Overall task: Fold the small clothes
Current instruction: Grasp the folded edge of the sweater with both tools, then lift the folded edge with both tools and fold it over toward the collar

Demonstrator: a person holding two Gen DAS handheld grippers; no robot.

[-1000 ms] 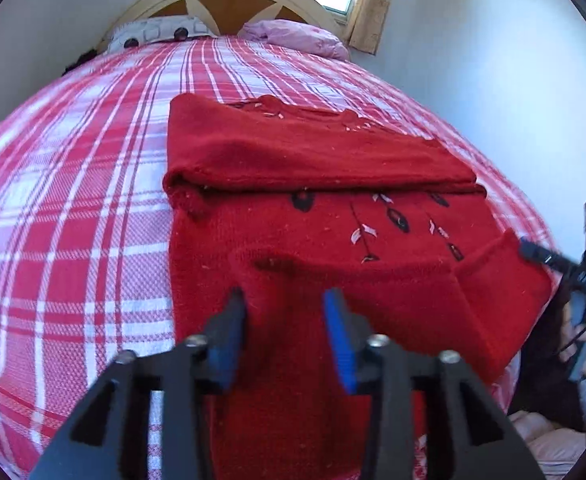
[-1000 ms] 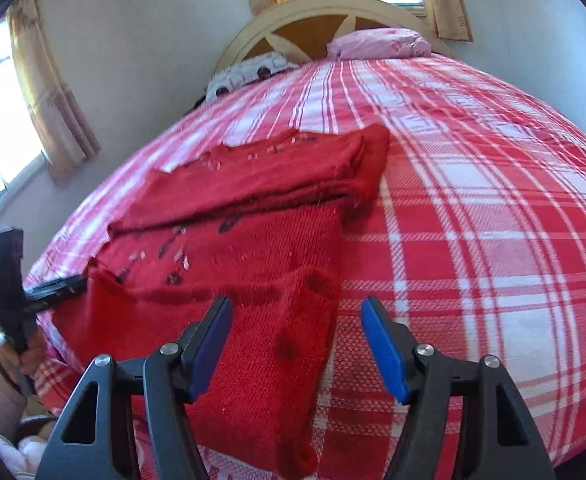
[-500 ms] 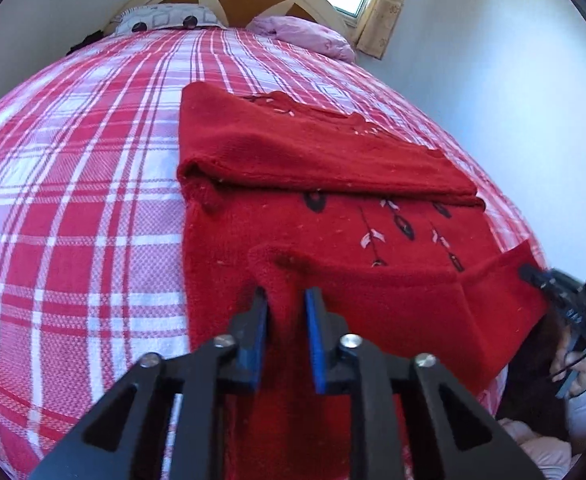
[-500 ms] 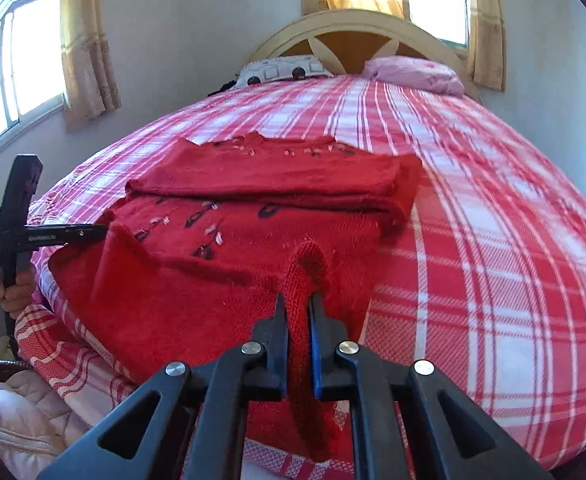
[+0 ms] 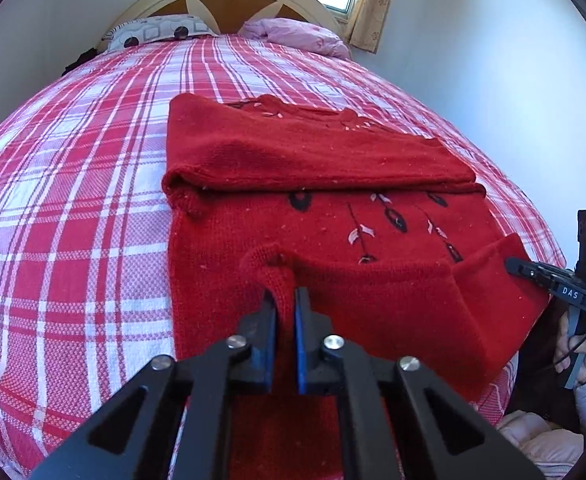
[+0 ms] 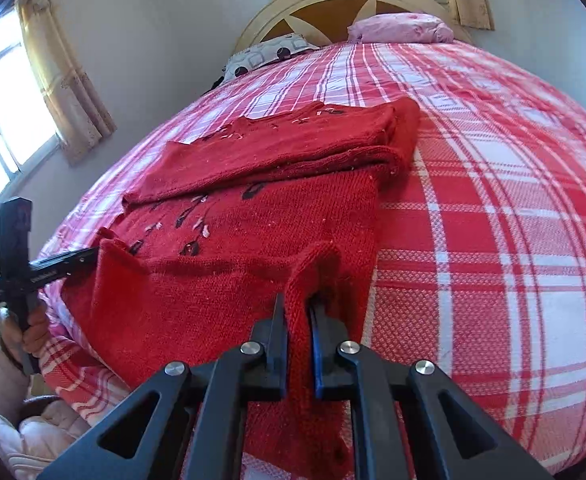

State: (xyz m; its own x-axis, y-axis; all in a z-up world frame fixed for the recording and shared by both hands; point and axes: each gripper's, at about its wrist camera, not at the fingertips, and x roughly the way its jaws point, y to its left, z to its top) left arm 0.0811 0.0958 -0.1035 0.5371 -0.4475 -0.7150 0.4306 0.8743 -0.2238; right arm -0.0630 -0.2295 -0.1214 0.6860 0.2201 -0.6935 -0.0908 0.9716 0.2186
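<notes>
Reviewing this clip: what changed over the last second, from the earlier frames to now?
Both tongs went from open to shut: the left tongs and right tongs each closed on the near hem of the red sweater and raised a pinch of knit. The sweater's folded far half and the plaid bedspread stayed as they were.

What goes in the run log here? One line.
left gripper: shut on red sweater hem | right gripper: shut on hem | hem lifted off bed
</notes>
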